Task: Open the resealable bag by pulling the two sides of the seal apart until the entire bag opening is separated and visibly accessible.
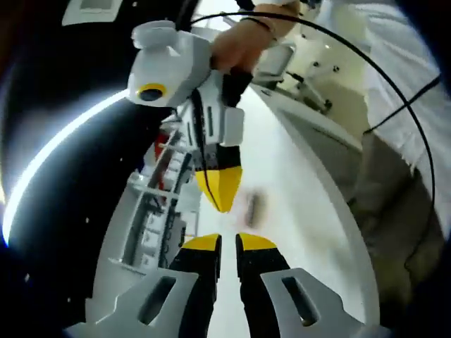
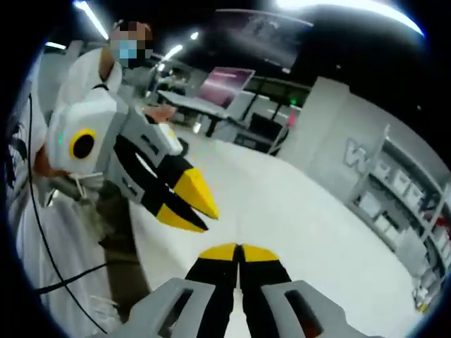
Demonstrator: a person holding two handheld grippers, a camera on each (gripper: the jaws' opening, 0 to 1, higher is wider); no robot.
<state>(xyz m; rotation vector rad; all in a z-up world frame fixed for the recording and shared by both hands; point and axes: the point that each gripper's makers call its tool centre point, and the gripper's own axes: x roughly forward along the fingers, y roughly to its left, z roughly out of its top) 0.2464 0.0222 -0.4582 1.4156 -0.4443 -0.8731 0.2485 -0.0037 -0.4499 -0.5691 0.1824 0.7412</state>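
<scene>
My left gripper [image 1: 229, 243] rises from the bottom of the left gripper view, its yellow-tipped jaws a narrow gap apart with only white table showing between them. In the right gripper view it comes in from the left as the left gripper [image 2: 204, 215], tips close together. My right gripper [image 2: 238, 251] has its jaws pressed together with nothing visible between them. In the left gripper view it hangs from above as the right gripper [image 1: 221, 201], held by a hand and pointing down at the table. A small blurred greyish thing [image 1: 252, 208] lies on the white table [image 1: 296, 232] just beyond both tips; I cannot tell whether it is the bag.
Both grippers hover close together over the white table [image 2: 303, 218]. White shelving with boxes [image 1: 151, 211] runs along one side of it, and shelving [image 2: 402, 211] also stands past its far edge. A person in a white top [image 2: 77, 77] stands at the table's edge, with black cables [image 1: 394, 91] hanging by the body.
</scene>
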